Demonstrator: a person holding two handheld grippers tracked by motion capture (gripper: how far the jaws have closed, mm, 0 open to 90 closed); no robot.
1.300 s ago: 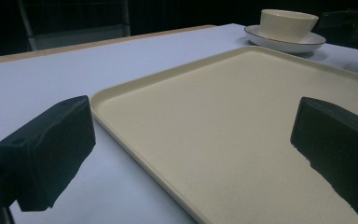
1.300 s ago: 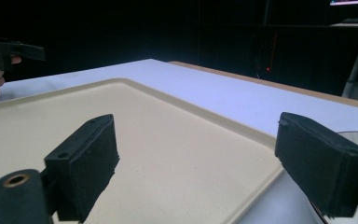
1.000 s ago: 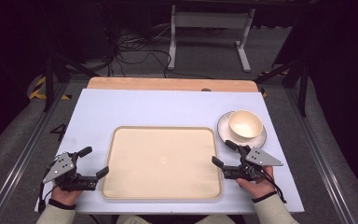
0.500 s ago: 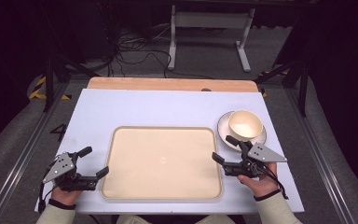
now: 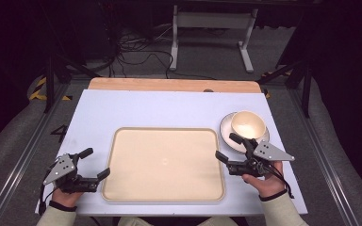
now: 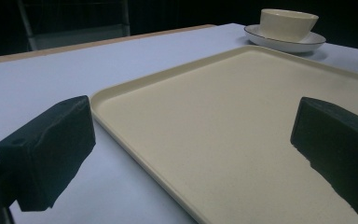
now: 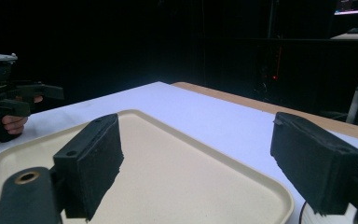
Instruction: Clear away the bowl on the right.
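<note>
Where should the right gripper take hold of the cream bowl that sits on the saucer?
Probably at the bowl's near rim, from above. It stands upright and open on the saucer, and the open right gripper is just in front, so one jaw could go inside its wall.

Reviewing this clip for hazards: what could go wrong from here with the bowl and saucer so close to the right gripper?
The right gripper, jaws open, sits right beside the bowl stacked loose on its saucer; a careless sweep could knock the bowl off. Gripping the saucer alone might let the bowl slide. The tray rim could catch the saucer during transfer.
</note>
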